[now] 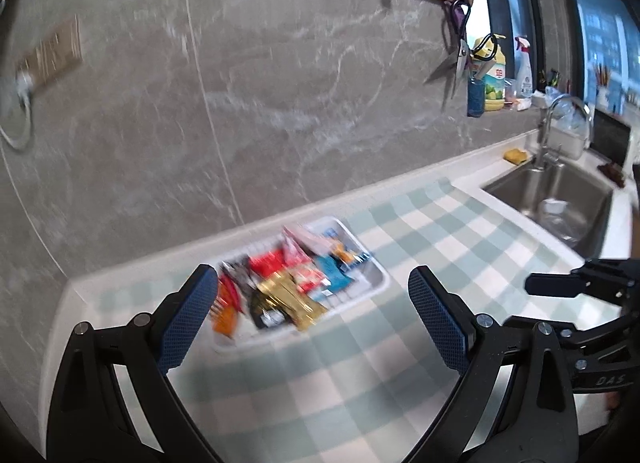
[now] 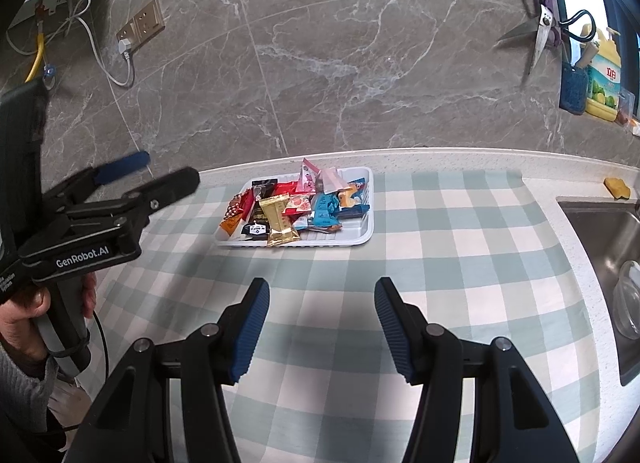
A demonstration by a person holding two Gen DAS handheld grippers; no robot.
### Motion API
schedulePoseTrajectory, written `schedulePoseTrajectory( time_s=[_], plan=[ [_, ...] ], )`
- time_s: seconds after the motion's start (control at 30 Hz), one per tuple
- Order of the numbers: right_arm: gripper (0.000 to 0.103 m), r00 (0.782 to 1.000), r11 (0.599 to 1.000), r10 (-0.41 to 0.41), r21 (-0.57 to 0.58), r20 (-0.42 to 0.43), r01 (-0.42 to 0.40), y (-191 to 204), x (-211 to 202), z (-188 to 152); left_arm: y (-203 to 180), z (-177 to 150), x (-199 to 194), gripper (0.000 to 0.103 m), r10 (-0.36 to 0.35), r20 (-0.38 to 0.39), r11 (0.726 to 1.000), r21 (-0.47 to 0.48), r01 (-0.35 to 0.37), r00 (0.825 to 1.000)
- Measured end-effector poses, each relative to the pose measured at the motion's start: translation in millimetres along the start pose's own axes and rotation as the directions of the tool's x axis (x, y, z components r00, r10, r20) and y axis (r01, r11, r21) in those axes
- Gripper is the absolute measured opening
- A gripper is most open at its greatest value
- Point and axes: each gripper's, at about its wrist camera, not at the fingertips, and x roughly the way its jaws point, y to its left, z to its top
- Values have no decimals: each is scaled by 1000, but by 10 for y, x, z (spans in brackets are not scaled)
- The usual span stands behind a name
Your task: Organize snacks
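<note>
On the green-checked tablecloth [image 2: 440, 247], a white plastic tray [image 2: 366, 223] of snack packets [image 2: 280, 211] is lying ahead of the left gripper [image 1: 312, 323] and right gripper [image 2: 322, 327], both jaws standing apart, empty.

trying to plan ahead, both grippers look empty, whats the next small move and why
Probably ease the left gripper toward the tray: both it and the right gripper are open and empty, short of it, and the snacks lie jumbled inside.

Daylight from window [image 1: 600, 43] at right, bright, slightly blown out. Left wrist view motion-blurred thruout; snack tray [image 1: 376, 275] smeared. Right wrist view sharp. Soft shadows on checked cloth [image 2: 440, 247]. Fisheye bending + dark vignette at edges, both views.
</note>
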Motion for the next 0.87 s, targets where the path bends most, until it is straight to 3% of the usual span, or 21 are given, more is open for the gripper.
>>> schedulePoseTrajectory(
  time_s=[0.17, 0.3, 0.47, 0.87],
  plan=[
    [58, 1000, 1000, 9, 11, -2, -9, 0, 22, -13, -32, 8, -139, 97, 48, 45, 999, -2, -48, 998],
    [58, 1000, 1000, 12, 20, -4, -12, 5, 28, -32, -55, -18, -152, 97, 86, 38, 996, 17, -87, 996],
    [58, 1000, 999, 14, 30, -5, -14, 4, 30, -62, -64, -74, -152, 97, 44, 32, 999, 11, -44, 999],
    [61, 1000, 998, 20, 66, -16, -19, -50, 65, -135, -143, -151, -29, 91, 27, -34, 1000, 16, -27, 999]
  ],
)
